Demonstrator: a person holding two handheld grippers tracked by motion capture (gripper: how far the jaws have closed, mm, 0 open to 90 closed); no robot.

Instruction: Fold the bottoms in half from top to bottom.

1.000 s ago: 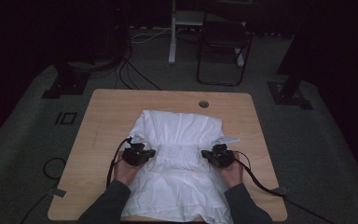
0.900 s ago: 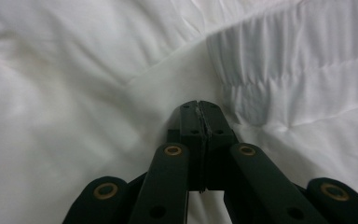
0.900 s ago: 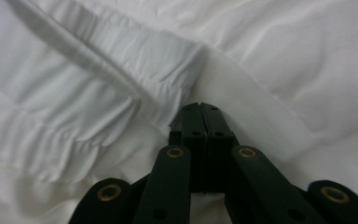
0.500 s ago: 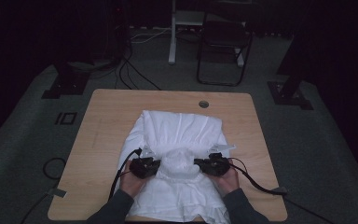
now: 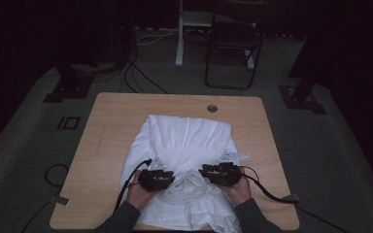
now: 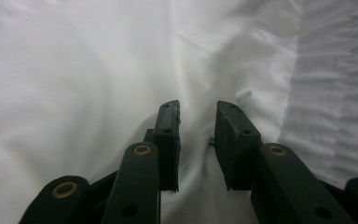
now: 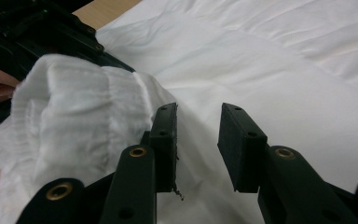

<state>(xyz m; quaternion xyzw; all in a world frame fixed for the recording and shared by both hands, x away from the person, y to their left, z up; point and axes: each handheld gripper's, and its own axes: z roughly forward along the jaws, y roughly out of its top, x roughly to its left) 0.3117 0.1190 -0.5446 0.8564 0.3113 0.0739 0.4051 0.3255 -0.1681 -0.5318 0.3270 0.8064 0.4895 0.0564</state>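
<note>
Since the earlier frames both claws have been drawn back toward the near edge and closer together, and a gathered band of the white garment (image 5: 187, 145) has been brought with them; the jaws of each have just been opening. The left claw (image 6: 197, 135) is being held with its jaws parted, only a slack fold of cloth lying in the gap, nothing being pressed by the pads. The right claw (image 7: 198, 140) is likewise being held open, the cloth passing loose under its jaws, with the bunched elastic band (image 7: 74, 107) lying just beside its left jaw and not being pinched. From above, the left claw (image 5: 167, 178) and right claw (image 5: 206, 174) are being pointed at each other across that bunched band (image 5: 187, 184), probably because a fold is being let go there after being carried in. Both hands are being rested low on the garment, which is being kept flat on the bench (image 5: 111, 126), its upper part spread toward the far side and its lower part hanging over the near edge. The fold is being judged as just released; smoothing or a further fold is likely being set up next.
</note>
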